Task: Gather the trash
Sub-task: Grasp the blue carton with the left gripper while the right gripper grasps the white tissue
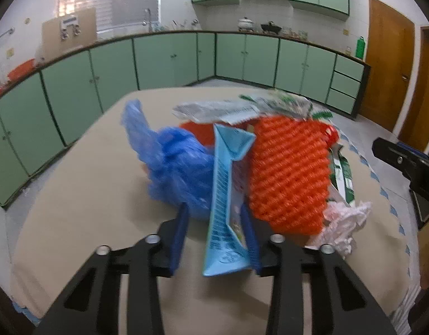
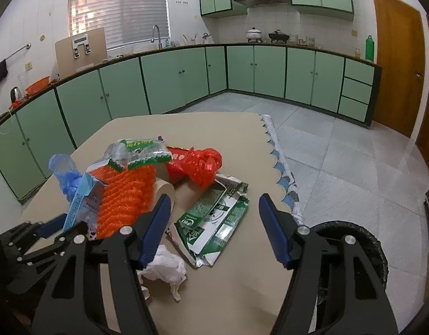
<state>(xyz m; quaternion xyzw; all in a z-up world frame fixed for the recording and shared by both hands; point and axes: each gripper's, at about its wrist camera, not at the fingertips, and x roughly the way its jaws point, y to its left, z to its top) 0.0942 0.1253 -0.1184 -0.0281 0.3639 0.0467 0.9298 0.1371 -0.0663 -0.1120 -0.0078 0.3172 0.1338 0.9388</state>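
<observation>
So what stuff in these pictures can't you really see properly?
- Light blue flattened drink carton: its small print is blurred in the left wrist view.
- Black round bin with a dark liner: the right wrist view shows only part of the rim; the right gripper hides the inside.
- Beige tape roll: mostly hidden behind the orange foam net.
- Crumpled white tissue: partly covered by the gripper's finger.

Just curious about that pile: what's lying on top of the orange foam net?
A crumpled clear wrapper with green print rests on the top of the orange foam net. Whatever lies under the net is covered, apart from a roll of tape poking out beside it.
</observation>
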